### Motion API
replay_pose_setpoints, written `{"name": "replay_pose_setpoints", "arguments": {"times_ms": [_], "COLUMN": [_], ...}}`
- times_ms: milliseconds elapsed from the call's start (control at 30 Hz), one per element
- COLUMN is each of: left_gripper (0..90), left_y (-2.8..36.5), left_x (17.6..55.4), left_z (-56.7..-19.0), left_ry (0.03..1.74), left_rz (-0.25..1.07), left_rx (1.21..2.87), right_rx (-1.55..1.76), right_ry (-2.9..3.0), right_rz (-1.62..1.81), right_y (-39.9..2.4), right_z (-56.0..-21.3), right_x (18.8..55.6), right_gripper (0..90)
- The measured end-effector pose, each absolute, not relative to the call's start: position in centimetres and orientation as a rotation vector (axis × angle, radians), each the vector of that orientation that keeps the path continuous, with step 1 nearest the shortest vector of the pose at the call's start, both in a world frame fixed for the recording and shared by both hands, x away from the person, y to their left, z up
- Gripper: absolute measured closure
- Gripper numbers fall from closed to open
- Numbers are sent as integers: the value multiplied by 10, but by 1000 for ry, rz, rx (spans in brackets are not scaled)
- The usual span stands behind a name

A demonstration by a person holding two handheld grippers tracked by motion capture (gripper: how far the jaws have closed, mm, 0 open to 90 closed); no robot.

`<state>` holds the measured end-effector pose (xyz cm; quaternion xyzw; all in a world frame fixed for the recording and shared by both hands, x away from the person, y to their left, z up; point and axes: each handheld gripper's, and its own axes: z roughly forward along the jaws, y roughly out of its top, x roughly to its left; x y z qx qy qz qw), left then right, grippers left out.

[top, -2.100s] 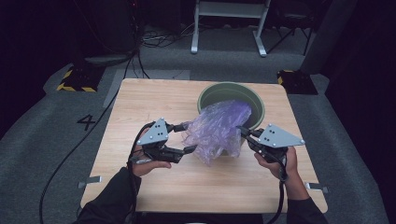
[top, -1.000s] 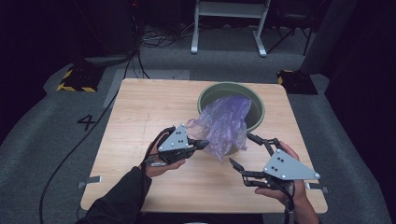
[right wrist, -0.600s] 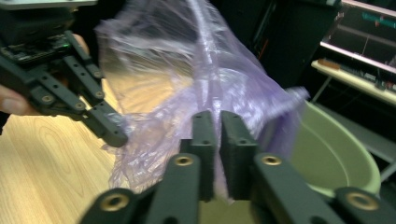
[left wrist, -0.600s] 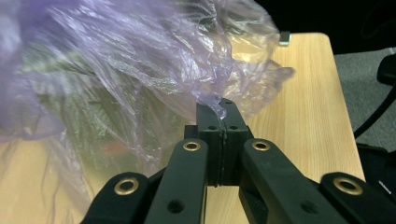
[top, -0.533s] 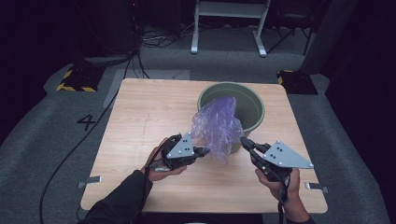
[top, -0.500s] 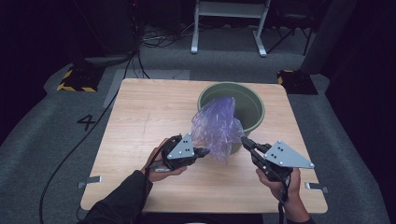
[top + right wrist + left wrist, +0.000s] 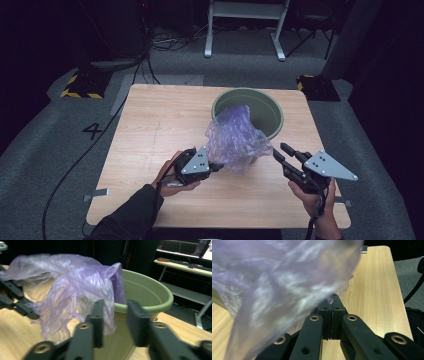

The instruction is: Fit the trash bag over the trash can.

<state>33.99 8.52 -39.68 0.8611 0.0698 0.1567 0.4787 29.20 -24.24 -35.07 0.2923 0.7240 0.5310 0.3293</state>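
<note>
Right claw [image 7: 280, 151] reopened, nearer bag [image 7: 235, 140]; wood table [image 7: 150, 120], grey carpet [image 7: 45, 145].

The green tub [image 7: 272, 112] stood at the worktop's [image 7: 150, 130] far right, and the purple plastic bag [image 7: 235, 140] draped over its near rim blocked that side. The worktop's left half lay bare, as did the strip nearest the person.

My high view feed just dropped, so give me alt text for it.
A crumpled purple plastic bag drapes over the near rim of a green bucket on a wooden table. The left gripper pinches the bag's lower edge; the right gripper, jaws apart, points at it without touching.
</note>
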Motion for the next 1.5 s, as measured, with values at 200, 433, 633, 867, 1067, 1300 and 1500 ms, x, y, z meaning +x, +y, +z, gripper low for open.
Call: {"name": "replay_pose_setpoints", "arguments": {"times_ms": [200, 433, 633, 867, 1067, 1300, 1500], "left_gripper": [893, 893, 716, 264, 157, 156, 162], "left_y": [81, 72, 68, 86, 109, 125, 130], "left_x": [339, 338, 335, 325, 314, 318, 337], "left_z": [-397, -399, -401, -394, -379, -358, -351], "left_ry": [156, 137, 137, 132, 151, 287, 419], "left_rz": [384, 364, 393, 332, 340, 459, 535], "left_rx": [2116, 2116, 2116, 2060, 1981, 1887, 1828], "right_rx": [623, 649, 707, 782, 811, 823, 832], "right_ry": [1926, 1934, 1965, 1935, 1907, 1904, 1911], "right_rz": [1354, 1356, 1327, 1338, 1319, 1318, 1314], "right_y": [-234, -215, -212, -226, -233, -237, -242], "right_z": [-346, -344, -352, -353, -354, -355, -357], "right_x": [279, 297, 318, 325, 324, 324, 325], "right_gripper": [274, 281, 775, 900, 900, 900, 900]}}
